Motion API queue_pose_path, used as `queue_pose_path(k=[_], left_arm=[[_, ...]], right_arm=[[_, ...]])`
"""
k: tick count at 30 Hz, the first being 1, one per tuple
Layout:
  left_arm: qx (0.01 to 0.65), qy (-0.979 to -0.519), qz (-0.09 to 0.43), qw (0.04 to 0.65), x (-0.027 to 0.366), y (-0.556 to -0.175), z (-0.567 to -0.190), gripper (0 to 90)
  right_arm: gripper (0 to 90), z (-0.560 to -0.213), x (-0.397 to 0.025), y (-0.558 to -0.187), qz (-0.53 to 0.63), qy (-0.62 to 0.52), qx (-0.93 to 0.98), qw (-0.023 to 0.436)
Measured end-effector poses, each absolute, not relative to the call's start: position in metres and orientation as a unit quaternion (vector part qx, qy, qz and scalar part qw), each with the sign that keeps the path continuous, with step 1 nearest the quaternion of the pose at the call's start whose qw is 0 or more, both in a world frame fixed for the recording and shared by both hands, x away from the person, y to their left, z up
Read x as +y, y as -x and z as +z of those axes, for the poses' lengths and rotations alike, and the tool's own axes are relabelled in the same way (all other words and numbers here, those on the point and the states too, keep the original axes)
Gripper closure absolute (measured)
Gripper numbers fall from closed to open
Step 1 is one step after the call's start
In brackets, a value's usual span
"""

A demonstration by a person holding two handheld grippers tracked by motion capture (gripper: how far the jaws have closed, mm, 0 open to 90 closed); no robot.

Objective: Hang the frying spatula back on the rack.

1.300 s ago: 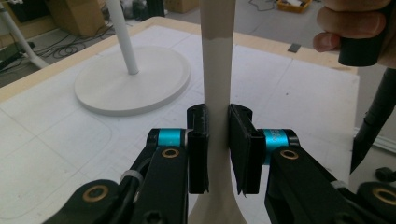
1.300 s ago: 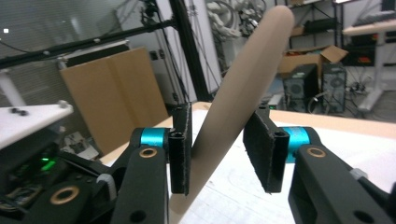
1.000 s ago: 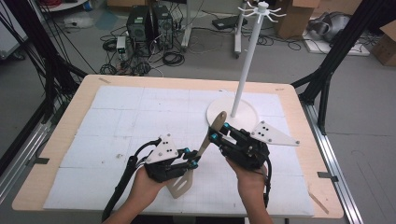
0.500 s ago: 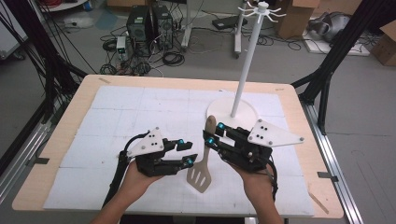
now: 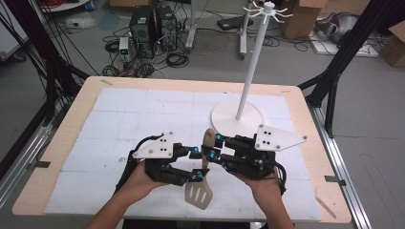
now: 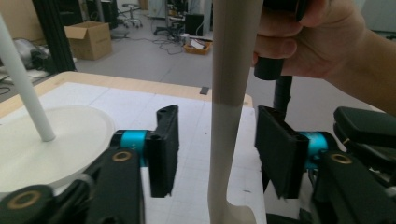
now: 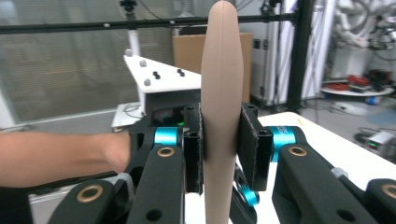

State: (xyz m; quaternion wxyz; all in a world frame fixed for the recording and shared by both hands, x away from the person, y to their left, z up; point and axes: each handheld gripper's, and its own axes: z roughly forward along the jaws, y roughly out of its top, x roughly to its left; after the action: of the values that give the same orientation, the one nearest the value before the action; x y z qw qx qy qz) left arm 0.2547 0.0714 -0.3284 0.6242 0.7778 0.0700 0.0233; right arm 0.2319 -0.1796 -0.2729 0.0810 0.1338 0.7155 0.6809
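Spatula (image 5: 204, 171), low centre of frame above the tabletop (image 5: 119, 109), has swung upright since a second ago, now clamped at its handle by the right gripper (image 5: 214, 145) while the left gripper (image 5: 196, 164) has released, suggesting a handover completed.

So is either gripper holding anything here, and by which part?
The right gripper is shut on the spatula, clamping its handle near the upper end. The left gripper is open, jaws on either side of the handle without touching.
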Motion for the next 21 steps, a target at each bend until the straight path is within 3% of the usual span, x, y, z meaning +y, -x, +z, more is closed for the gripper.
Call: queue_pose_path(k=[6,11,14,21], left_arm=[[0.056,-0.788,0.026,0.613,0.068,-0.251,-0.33,76.6],[0.078,-0.795,0.035,0.601,0.066,-0.25,-0.33,77.3],[0.101,-0.794,0.043,0.598,0.066,-0.25,-0.329,77.5],[0.128,-0.799,0.064,0.584,0.065,-0.25,-0.329,77.6]], right_arm=[[73.4,-0.278,-0.179,-0.232,0.682,-0.13,0.716,0.069],[71.8,-0.283,-0.181,-0.231,0.684,-0.133,0.713,0.083],[41.5,-0.285,-0.181,-0.23,0.675,-0.172,0.708,0.111],[44.9,-0.283,-0.178,-0.225,0.66,-0.19,0.714,0.138]])
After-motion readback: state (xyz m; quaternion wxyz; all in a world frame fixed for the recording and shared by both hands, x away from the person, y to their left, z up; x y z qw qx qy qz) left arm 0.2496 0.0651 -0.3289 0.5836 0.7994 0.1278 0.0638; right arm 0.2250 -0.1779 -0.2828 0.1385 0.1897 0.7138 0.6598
